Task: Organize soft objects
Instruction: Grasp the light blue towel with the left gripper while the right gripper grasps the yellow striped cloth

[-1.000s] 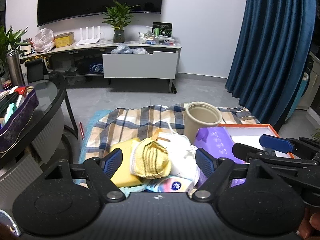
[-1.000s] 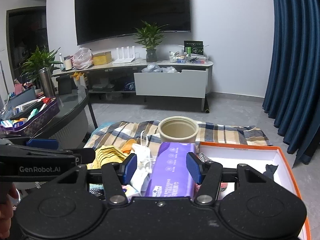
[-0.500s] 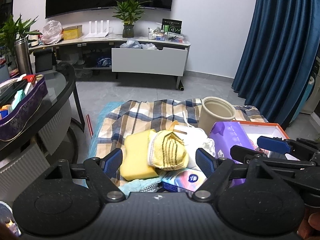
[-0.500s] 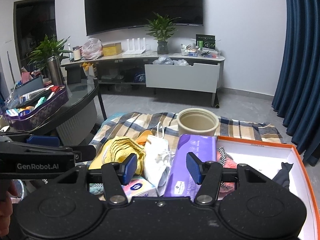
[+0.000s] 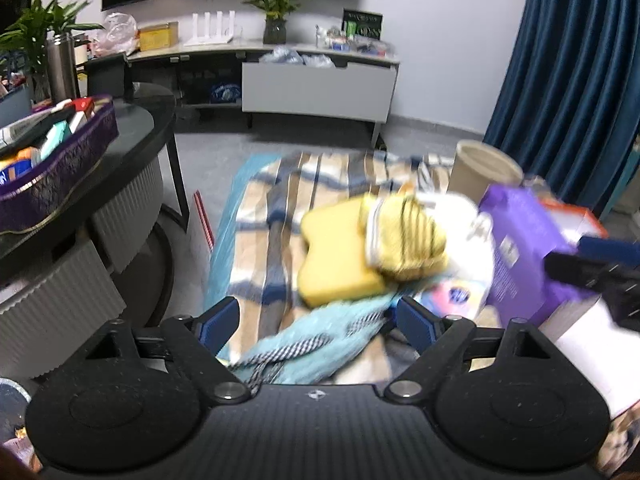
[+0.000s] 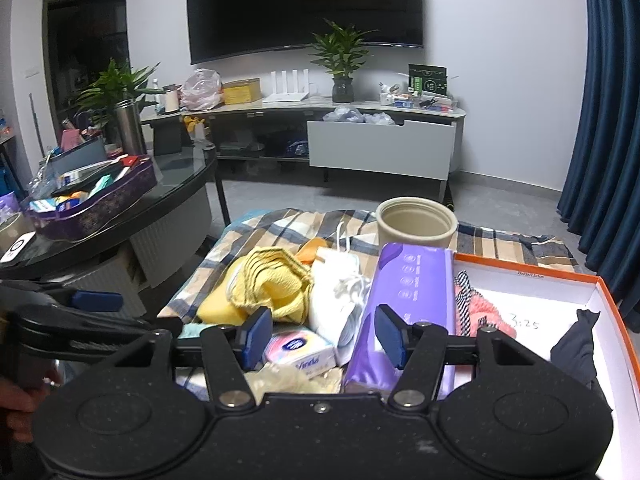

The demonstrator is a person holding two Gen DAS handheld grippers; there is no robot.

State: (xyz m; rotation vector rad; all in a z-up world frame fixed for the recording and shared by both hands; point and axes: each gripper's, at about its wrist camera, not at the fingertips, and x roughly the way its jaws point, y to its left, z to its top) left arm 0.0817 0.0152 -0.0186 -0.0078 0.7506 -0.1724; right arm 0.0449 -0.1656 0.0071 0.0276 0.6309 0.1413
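Left wrist view, blurred: left gripper (image 5: pixel 316 322) jaws apart, having just widened, nothing pinched; teal knitted cloth (image 5: pixel 320 332) lies between and under the fingers, near edge of the heap on the plaid blanket (image 5: pixel 272 216). Yellow foam sponge (image 5: pixel 332 256) and yellow striped rag (image 5: pixel 404 240) sit just beyond. Likely step: approach for a first pick; next calls for lowering onto the cloth and closing. Right wrist view: right gripper (image 6: pixel 322 336) spread, empty, over the pink tissue pack (image 6: pixel 300 350), marked "Vinda"; purple wipes pack (image 6: pixel 408 312) at right; orange-rimmed white box (image 6: pixel 560 300) bears "3:25". Left gripper body reads nothing legible here.
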